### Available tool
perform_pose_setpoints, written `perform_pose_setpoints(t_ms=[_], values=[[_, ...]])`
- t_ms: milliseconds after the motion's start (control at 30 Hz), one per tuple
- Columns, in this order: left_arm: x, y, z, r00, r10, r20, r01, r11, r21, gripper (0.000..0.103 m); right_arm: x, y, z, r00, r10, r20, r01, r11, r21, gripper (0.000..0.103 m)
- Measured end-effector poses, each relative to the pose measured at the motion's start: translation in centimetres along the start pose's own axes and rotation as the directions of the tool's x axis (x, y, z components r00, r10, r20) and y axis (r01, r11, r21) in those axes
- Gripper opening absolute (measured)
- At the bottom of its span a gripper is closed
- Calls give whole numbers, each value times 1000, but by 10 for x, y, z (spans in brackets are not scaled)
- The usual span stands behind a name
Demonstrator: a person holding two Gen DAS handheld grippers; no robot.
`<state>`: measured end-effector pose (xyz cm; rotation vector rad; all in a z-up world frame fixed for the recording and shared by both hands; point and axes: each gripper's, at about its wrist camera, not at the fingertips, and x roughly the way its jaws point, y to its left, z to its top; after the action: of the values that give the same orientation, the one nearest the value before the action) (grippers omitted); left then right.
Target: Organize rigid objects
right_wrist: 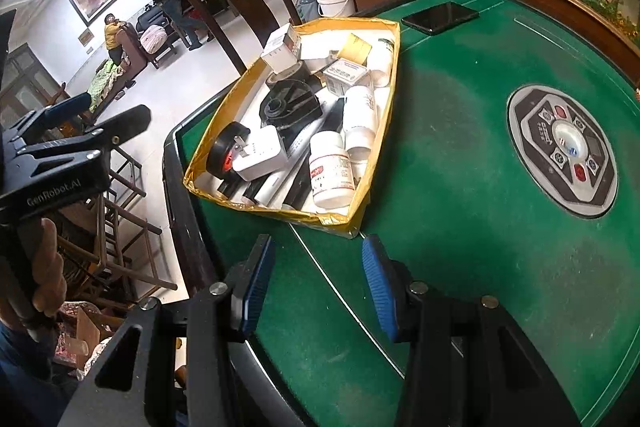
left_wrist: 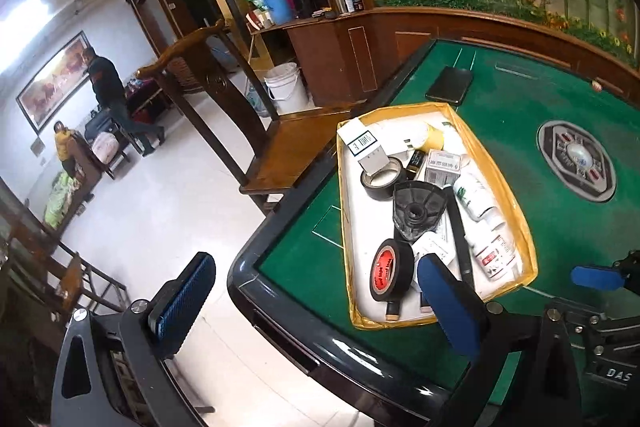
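Note:
A yellow-rimmed tray [left_wrist: 384,323] [right_wrist: 280,209] lies on the corner of a green felt table [left_wrist: 520,99] [right_wrist: 460,247]. Piled in it are a black tape roll with a red core [left_wrist: 390,269] [right_wrist: 222,151], a second tape roll [left_wrist: 382,179], a black plastic part [left_wrist: 418,211] [right_wrist: 288,105], white bottles [left_wrist: 494,259] [right_wrist: 332,173], small boxes [left_wrist: 442,167] and a white charger [right_wrist: 260,155]. My left gripper [left_wrist: 316,299] hangs open over the table's corner, one pad just in front of the tray. My right gripper [right_wrist: 318,287] stands open over bare felt before the tray, holding nothing.
A dark phone [left_wrist: 449,85] [right_wrist: 440,15] lies beyond the tray. The table's round control panel [left_wrist: 576,161] [right_wrist: 562,151] sits at its centre. A wooden chair [left_wrist: 288,151] stands against the table's left side, a white bucket [left_wrist: 286,87] behind it. Two people are far back in the room.

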<state>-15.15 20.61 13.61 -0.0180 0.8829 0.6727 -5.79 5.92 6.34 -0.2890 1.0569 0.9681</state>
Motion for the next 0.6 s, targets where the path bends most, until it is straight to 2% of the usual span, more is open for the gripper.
perform_pose_setpoints(t_ms=[100, 267, 600], values=[[3, 10, 2, 1000, -22, -21, 20, 999, -50, 102, -1, 3, 1, 1000, 1, 0, -1, 1000, -14, 45], [7, 18, 1, 999, -2, -34, -1, 997, -72, 102, 1, 5, 2, 1000, 0, -8, -1, 1000, -22, 45], [15, 27, 0, 996, -31, -84, 21, 994, -109, 102, 3, 4, 2, 1000, -2, -20, 1, 1000, -20, 45]])
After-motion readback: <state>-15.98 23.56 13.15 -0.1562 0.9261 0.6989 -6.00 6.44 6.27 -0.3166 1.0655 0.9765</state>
